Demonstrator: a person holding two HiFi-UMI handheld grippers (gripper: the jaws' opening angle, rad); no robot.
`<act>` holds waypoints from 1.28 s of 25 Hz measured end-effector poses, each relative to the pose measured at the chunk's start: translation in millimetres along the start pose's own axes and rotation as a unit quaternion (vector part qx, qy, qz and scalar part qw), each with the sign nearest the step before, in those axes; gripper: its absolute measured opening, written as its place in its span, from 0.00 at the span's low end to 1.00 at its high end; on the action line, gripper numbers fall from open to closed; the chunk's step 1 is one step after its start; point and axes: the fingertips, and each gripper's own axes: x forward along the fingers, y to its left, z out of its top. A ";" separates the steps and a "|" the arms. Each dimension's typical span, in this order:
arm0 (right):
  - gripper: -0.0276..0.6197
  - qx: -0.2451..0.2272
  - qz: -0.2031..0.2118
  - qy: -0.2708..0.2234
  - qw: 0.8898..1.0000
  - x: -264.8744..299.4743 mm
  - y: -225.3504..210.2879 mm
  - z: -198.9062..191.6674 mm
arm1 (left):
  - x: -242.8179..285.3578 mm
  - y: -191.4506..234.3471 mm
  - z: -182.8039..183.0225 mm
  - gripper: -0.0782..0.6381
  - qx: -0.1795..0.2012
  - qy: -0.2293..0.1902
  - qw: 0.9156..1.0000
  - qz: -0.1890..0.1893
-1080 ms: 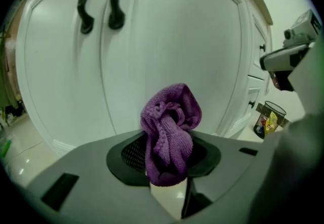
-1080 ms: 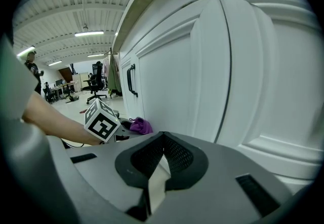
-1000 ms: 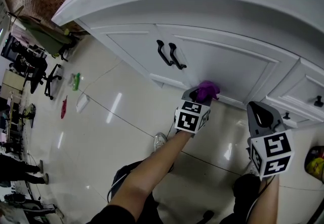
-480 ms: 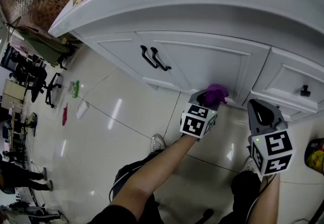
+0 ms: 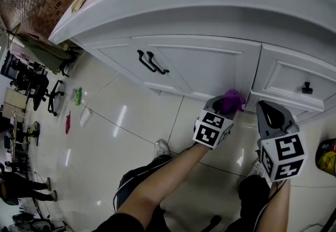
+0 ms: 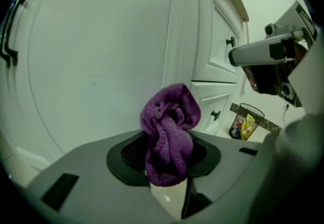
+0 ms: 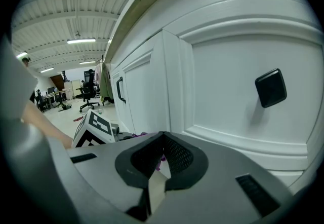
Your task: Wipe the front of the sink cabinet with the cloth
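The white sink cabinet [image 5: 210,63] fills the top of the head view, with two black door handles [image 5: 147,62] and a drawer knob [image 5: 306,88]. My left gripper [image 5: 224,104] is shut on a bunched purple cloth [image 5: 231,101]. It holds the cloth against the lower right corner of the door, beside the drawers. In the left gripper view the cloth [image 6: 169,129] sticks up out of the left gripper [image 6: 169,167], in front of the door panel [image 6: 101,66]. My right gripper [image 5: 270,116] hangs just right of it, shut and empty, pointing at the drawer front [image 7: 243,81].
A glossy tiled floor [image 5: 121,120] lies below the cabinet, with the person's legs and a shoe [image 5: 163,148] on it. A black mesh bin [image 6: 244,120] holding packets stands to the right. Office chairs [image 5: 50,86] and small litter lie far left.
My left gripper has carried the cloth rightward along the bottom of the door, from under the handles to the door's right edge. The right gripper has hardly moved.
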 end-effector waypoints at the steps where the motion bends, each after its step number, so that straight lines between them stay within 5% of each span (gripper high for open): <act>1: 0.05 0.001 0.000 -0.001 1.000 -1.1 -0.7 0.4 | 1.6 -3.6 -0.3 0.32 0.000 0.000 1.000 -0.002; 16: 0.05 -0.006 0.001 0.009 1.000 1.5 0.7 -6.6 | 30.9 -25.5 -30.4 0.32 -0.012 0.007 1.000 -0.016; 32: 0.05 -0.027 0.012 0.032 0.999 27.4 21.7 -10.1 | 24.2 28.0 -49.6 0.32 -0.021 0.004 1.000 0.019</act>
